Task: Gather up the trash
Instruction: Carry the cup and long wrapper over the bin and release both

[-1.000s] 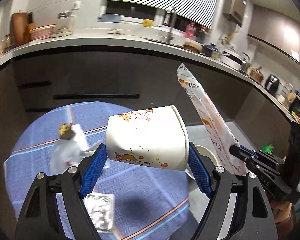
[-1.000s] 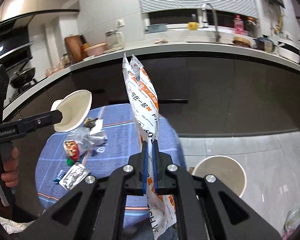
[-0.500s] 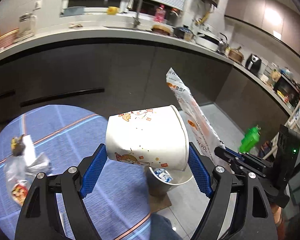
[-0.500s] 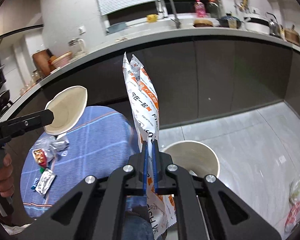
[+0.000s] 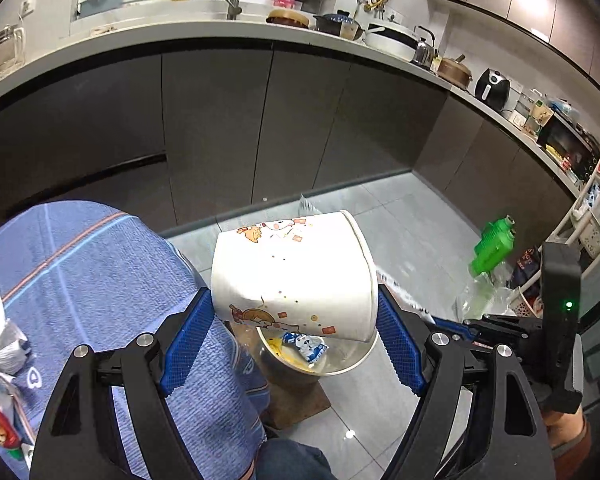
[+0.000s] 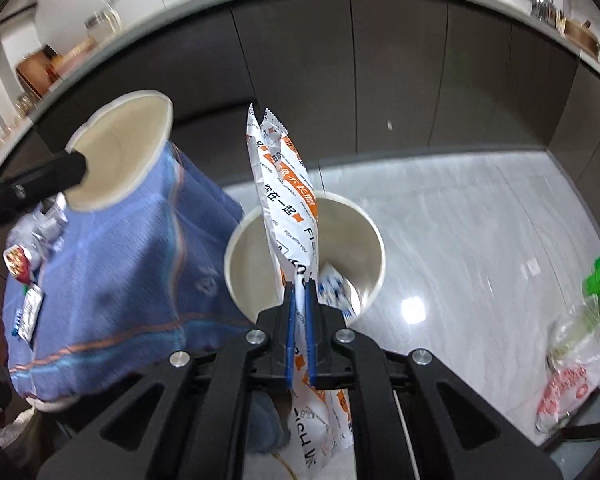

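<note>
Two pieces of trash ride above the floor bin as you work beside the cloth-covered tabletop (image 5: 80,264). Your left gripper (image 5: 292,344) has its blue jaws spread wide around a printed paper cup (image 5: 296,276), which lies tipped on its side with its mouth toward 3 o'clock. Your right gripper (image 6: 299,332) has its jaws pinched nearly together on a long white-and-orange snack wrapper (image 6: 288,208), whose long axis runs straight from 6 to 12 o'clock in the right wrist view, the lower tail hanging below the jaws.

The round bin (image 6: 372,236) stands on the tiled floor (image 6: 480,240) just beside the draped edge of the tabletop. From the right wrist it sits directly behind the wrapper, so that gripper looks the nearer of the two and roughly over the opening. From the left wrist the bin (image 5: 360,356) peeks out at 6 o'clock beneath the cup, a blue-and-white packet (image 5: 308,350) already inside. The cup's rim appears to overhang the bin, though how squarely cannot be told.

More wrappers (image 6: 28,264) lie on the tabletop at 9 o'clock. By the look of things, your next move turns on letting each item fall straight down, wrapper end-first.
</note>
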A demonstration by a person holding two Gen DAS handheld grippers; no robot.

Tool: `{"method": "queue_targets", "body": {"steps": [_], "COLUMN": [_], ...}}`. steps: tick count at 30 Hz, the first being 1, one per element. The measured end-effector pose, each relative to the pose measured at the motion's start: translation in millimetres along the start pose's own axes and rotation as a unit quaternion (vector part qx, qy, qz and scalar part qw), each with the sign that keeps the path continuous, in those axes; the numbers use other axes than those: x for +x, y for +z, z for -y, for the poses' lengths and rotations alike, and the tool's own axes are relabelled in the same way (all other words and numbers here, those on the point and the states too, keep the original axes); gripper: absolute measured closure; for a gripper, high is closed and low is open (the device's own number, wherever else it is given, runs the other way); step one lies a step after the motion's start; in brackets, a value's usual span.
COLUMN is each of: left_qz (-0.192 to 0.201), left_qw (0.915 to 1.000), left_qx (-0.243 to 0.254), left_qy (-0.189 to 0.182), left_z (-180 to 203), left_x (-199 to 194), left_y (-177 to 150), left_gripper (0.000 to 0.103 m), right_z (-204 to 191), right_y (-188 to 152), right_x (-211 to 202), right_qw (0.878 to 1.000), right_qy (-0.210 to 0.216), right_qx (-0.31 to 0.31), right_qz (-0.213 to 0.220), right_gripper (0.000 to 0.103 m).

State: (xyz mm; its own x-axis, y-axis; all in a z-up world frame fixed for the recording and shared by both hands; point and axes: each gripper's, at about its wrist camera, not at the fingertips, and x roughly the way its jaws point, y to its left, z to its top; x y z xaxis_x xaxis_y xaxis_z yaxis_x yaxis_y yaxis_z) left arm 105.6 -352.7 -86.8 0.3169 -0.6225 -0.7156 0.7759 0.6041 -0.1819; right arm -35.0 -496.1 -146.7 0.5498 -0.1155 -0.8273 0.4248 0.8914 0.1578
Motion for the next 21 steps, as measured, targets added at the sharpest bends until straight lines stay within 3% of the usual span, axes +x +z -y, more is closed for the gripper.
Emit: {"method": "queue_targets", "body": {"steps": [12,21], "left_qz": [-0.038,-0.056], "left_qw": [0.9992,0.9984], "left_qx": [-0.004,-0.002], "left_qy": [-0.009,-0.008], "left_z": [7,14], "left_x": [52,88], "left_y": [-10,-13], "left_gripper": [0.027,0.027], "right_z": [23,22], "right_y": [-17,-6], "right_x": [56,84], "right_qw": [0.993,0.99], "right_qy": [-0.014,-0.015], "right_qx": [0.051,0.049], "right_qz": [-0.108,-0.133], "right_gripper": [0.095,0.091]}}
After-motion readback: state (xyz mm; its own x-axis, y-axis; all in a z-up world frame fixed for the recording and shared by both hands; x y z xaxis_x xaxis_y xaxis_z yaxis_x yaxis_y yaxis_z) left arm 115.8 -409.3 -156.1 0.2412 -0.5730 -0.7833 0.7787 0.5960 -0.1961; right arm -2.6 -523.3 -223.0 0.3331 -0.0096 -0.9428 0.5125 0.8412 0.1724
